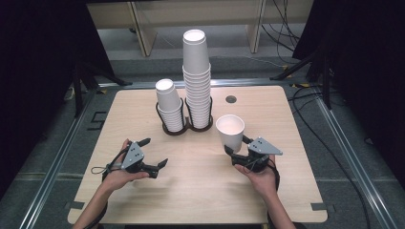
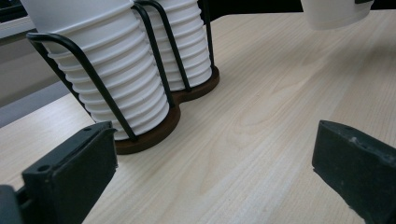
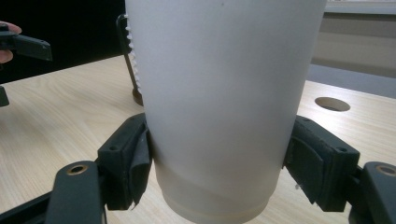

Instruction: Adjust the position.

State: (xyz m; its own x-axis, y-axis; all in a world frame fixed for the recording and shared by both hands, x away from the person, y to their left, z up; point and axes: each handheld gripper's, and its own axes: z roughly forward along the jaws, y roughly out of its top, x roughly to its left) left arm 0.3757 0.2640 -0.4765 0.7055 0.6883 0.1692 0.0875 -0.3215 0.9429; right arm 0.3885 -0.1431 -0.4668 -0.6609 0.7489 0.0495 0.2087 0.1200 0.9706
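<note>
The cup (image 1: pixel 230 132) is plain white, and so are both stacks (image 1: pixel 197 78) of cups. The rack (image 1: pixel 184 125) has black wires on a dark brown base. The bench (image 1: pixel 200 186) is pale wood with a fine grain. Each hand-held gripper (image 1: pixel 154 152) is black with a grey plate.

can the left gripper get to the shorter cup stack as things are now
Probably yes: the left gripper is open and holds nothing, and only bare table lies between it and the shorter stack.
</note>
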